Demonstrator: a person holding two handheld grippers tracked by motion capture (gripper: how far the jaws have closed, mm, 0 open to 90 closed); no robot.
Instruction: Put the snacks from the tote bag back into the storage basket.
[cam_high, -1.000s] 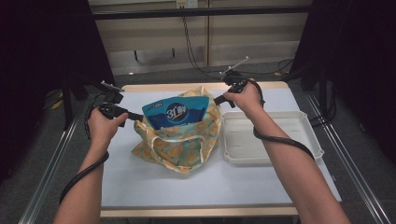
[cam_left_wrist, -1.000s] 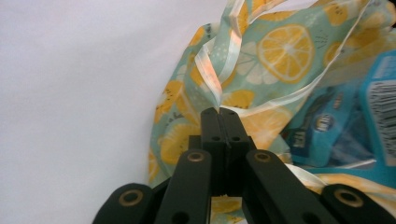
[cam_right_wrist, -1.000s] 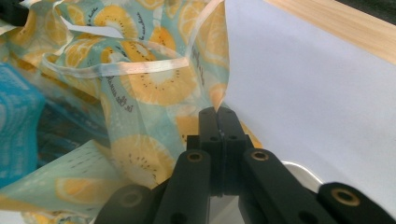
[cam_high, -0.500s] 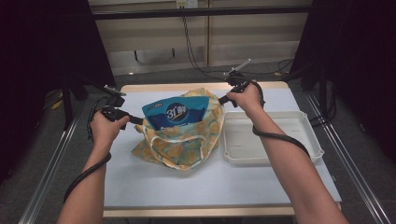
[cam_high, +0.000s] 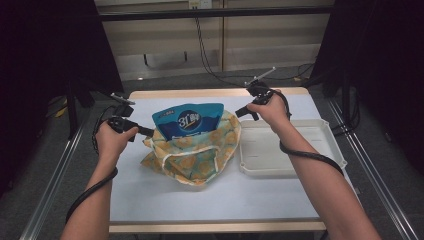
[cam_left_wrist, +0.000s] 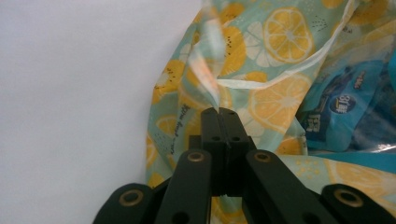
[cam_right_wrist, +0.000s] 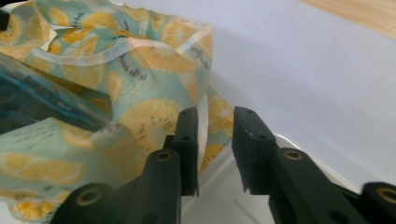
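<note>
A lemon-print fabric bag (cam_high: 192, 152) lies in the middle of the white table, with a blue pouch (cam_high: 187, 120) standing up out of its mouth. My left gripper (cam_high: 148, 132) is shut on the bag's left rim; in the left gripper view its jaws pinch a fold of the bag (cam_left_wrist: 261, 70) beside the pouch (cam_left_wrist: 345, 102). My right gripper (cam_high: 241, 112) sits at the bag's right rim. Its jaws have just been opening: in the right gripper view (cam_right_wrist: 215, 140) they stand apart, with the bag's (cam_right_wrist: 116, 84) thin edge loose against the left jaw.
A shallow white tray (cam_high: 330, 150) lies right of the bag, below my right hand, and its corner (cam_right_wrist: 224, 205) lies under the right jaws. Bare table (cam_high: 225, 195) stretches toward the front edge. Cables trail from both grippers along the forearms.
Both hands and the bag stay almost where they were. The right gripper's tip now stands slightly off the bag's right rim.
</note>
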